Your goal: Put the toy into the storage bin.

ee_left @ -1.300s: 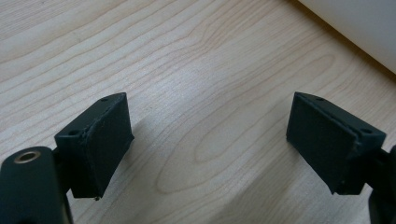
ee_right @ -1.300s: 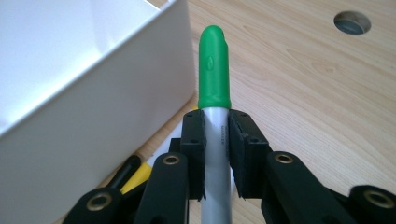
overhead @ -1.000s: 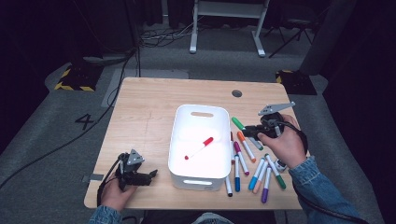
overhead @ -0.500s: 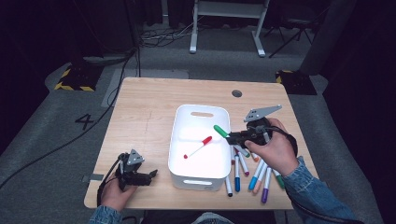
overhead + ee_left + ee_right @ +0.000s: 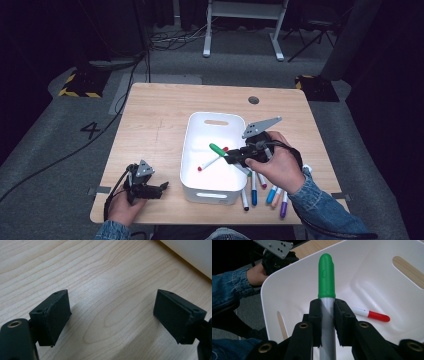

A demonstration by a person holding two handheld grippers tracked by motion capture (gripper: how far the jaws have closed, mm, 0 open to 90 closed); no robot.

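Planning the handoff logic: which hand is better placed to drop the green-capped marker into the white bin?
Right. The right tongs are shut on the green-capped marker above the white bin. The left tongs are open over bare table, off the bin's left side.

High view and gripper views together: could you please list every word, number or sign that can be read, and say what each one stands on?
"4" on the grey floor, left of the table.
Yellow-and-black hazard stripes, without words, on the floor plate beyond it.
Green marker, held by the right gripper: a small embossed mark on the cap, too small to read.
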